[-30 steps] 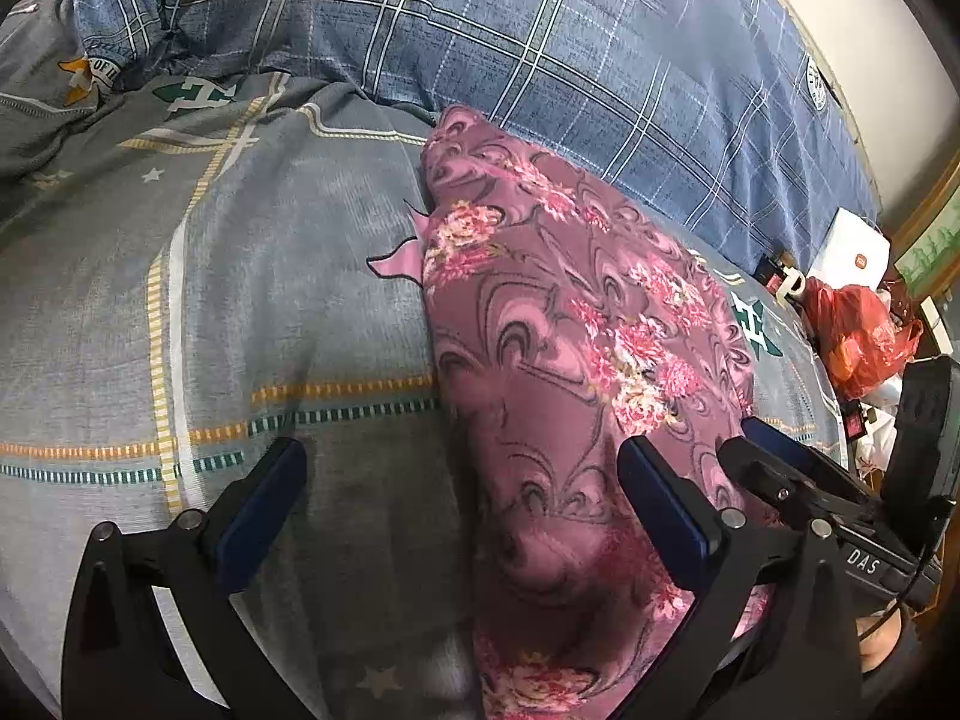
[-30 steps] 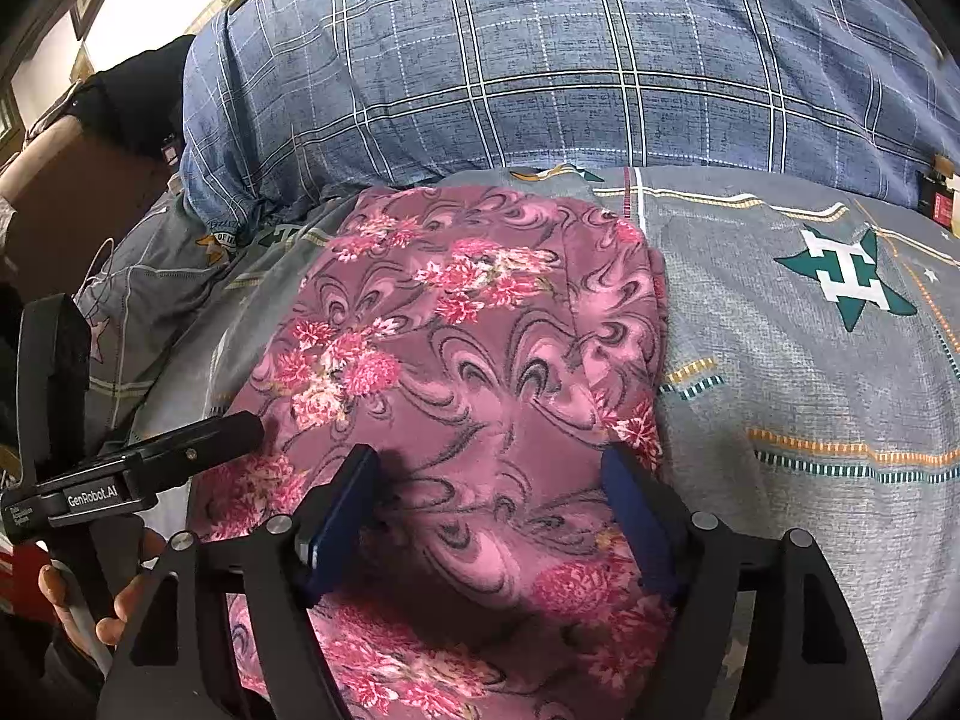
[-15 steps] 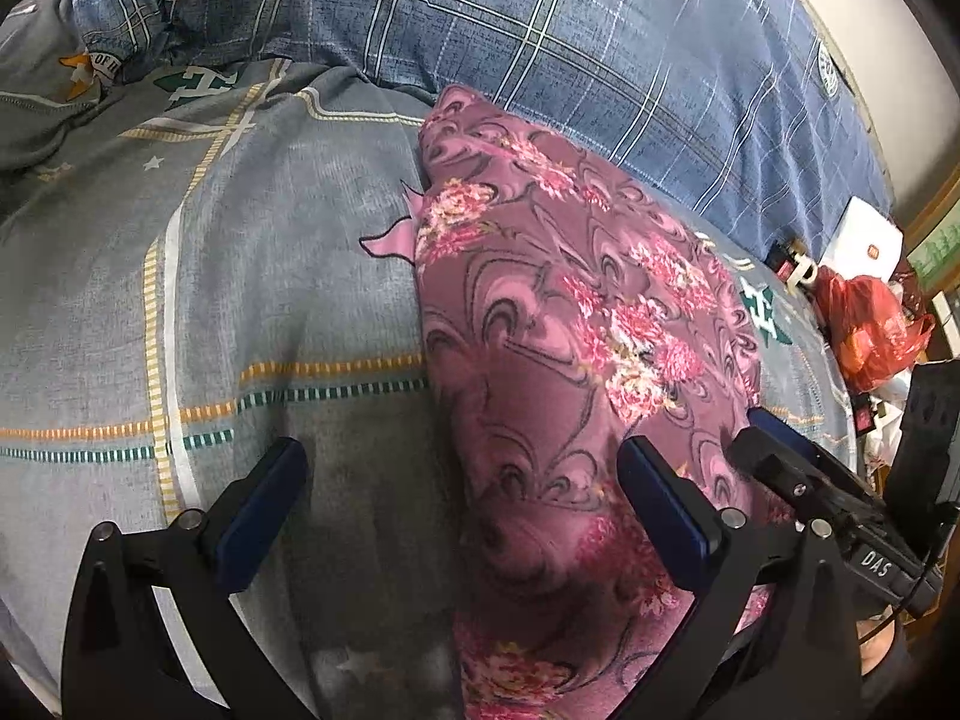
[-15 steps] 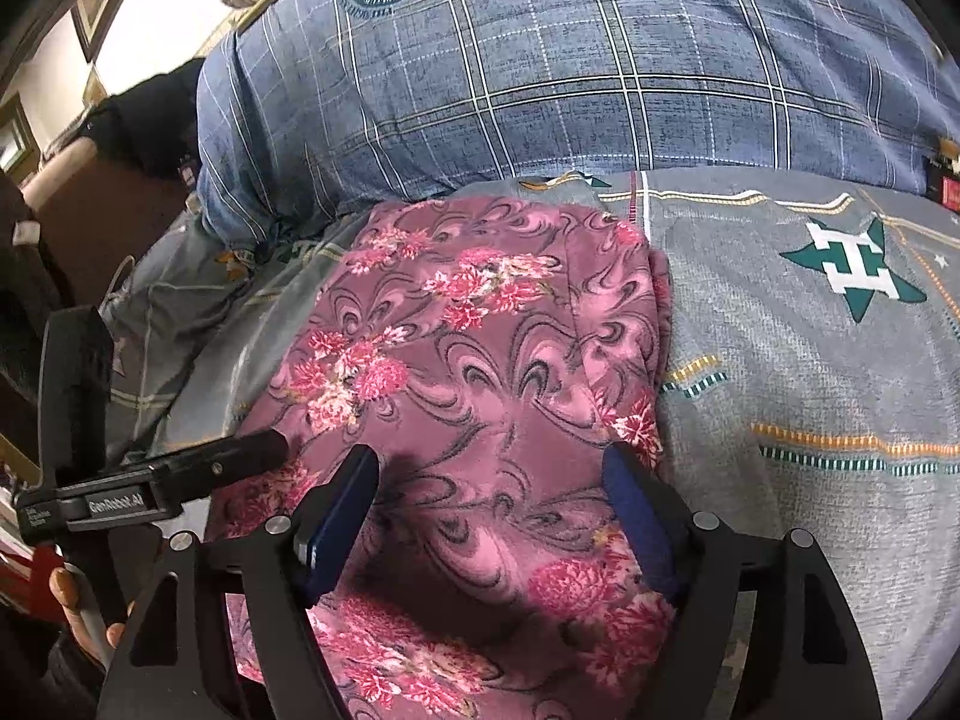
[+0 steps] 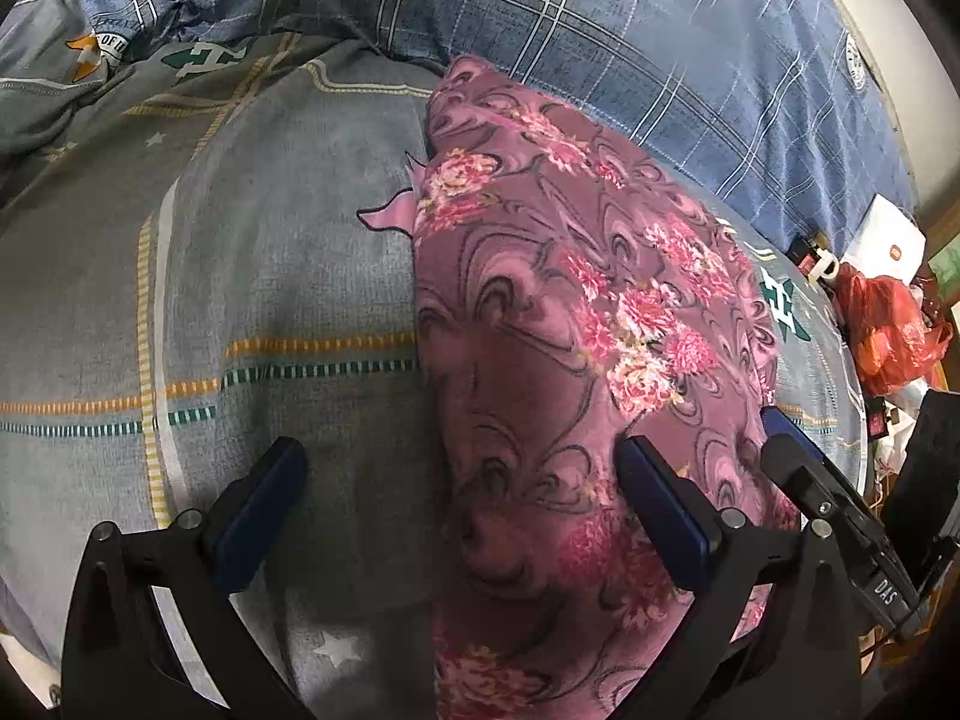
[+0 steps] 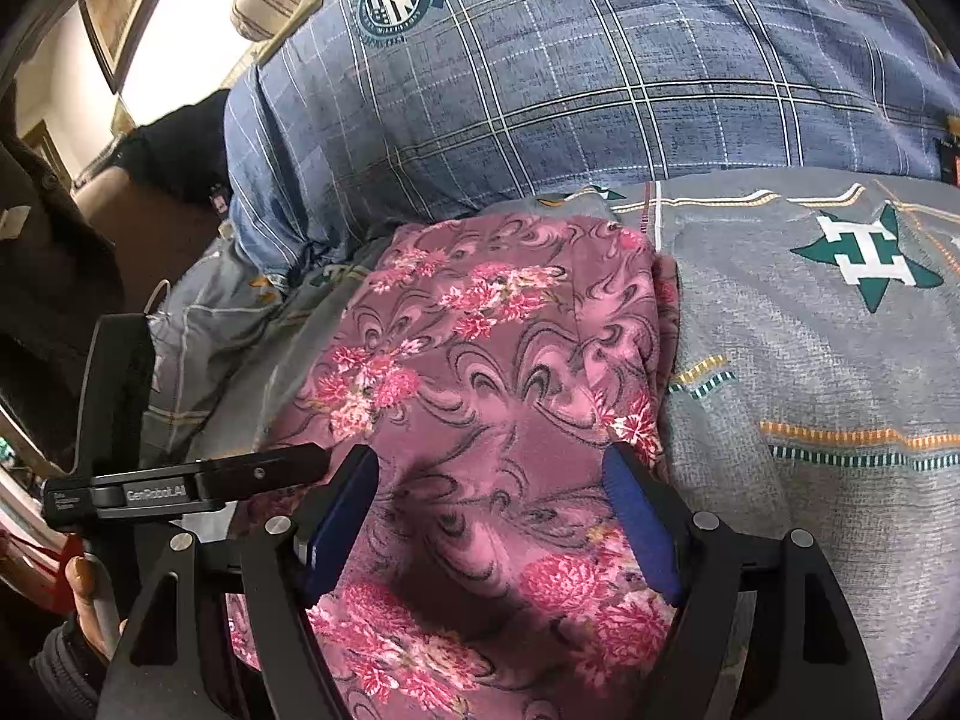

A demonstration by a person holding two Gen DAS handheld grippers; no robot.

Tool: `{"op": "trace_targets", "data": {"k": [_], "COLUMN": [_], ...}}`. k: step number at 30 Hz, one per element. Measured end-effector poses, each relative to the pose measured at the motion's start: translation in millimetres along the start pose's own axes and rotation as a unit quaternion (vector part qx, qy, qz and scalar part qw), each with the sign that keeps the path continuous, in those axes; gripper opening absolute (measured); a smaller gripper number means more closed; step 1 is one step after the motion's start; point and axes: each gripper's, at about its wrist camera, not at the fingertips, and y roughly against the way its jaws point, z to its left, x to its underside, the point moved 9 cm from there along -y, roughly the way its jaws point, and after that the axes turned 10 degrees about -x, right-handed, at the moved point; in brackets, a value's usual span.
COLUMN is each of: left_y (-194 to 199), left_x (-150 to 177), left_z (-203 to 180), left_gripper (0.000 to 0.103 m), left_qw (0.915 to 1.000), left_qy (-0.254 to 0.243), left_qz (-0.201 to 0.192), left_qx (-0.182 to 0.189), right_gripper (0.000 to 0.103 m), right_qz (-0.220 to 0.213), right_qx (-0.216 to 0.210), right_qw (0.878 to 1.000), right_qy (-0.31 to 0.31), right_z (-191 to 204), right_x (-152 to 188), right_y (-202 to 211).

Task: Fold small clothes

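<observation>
The floral garment, a purple-pink printed piece, lies spread flat on the grey bedsheet of the bed, running lengthwise away from both cameras with its far end just short of the blue plaid quilt bunched at the back. It looks already doubled along its length: the edge toward the open sheet is straight and thick, and a pale pink under-layer peeks out there, so laying it long and narrow probably sets up a crosswise fold from the near end. Both tools sit over that near end, which fits taking two corners at once. The left tool stands wide open, one pad over bare sheet and the other over the cloth, so it straddles the garment's straight edge with nothing pinched. The right tool is also spread wide, both blue pads over the floral cloth; the fabric between them is slightly rumpled, but the pads do not press on it, and whether their tips touch it I cannot tell. Each tool shows in the other's view, side by side, near together. A hand grips the left tool's handle at the edge of the right view. A red plastic bag and a white box lie beyond the bed's far side, well apart from the work.
</observation>
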Motion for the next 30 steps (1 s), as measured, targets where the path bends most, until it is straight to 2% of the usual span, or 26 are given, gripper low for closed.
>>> {"op": "trace_targets", "data": {"k": [7,14,25,28,30], "left_y": [-1,0,18,25,25], "left_x": [4,5,-10,-25,-35], "left_z": [-1,-1,3,19,31], "left_gripper": [0.103,0.103,0.103,0.103,0.103], "left_qw": [0.9998,0.9997,0.9997,0.9993,0.9989], "left_qy": [0.0,0.001,0.002,0.017,0.034], "left_qz": [0.001,0.008,-0.014,-0.026,-0.027], "left_qx": [-0.019,-0.021,-0.021,-0.02,-0.02], "right_gripper": [0.079,0.079,0.078,0.079,0.08], "right_qz": [-0.012,-0.019,0.003,-0.02,-0.053], "right_qx": [-0.027,-0.031,-0.046,-0.039,-0.031], "right_qw": [1.0,0.999,0.998,0.998,0.995], "right_qy": [0.004,-0.006,-0.031,-0.051,-0.083], "right_z": [-2,-2,-3,-13,-31], "right_x": [0,1,-11,-29,-49], "right_y": [3,5,7,19,30]}}
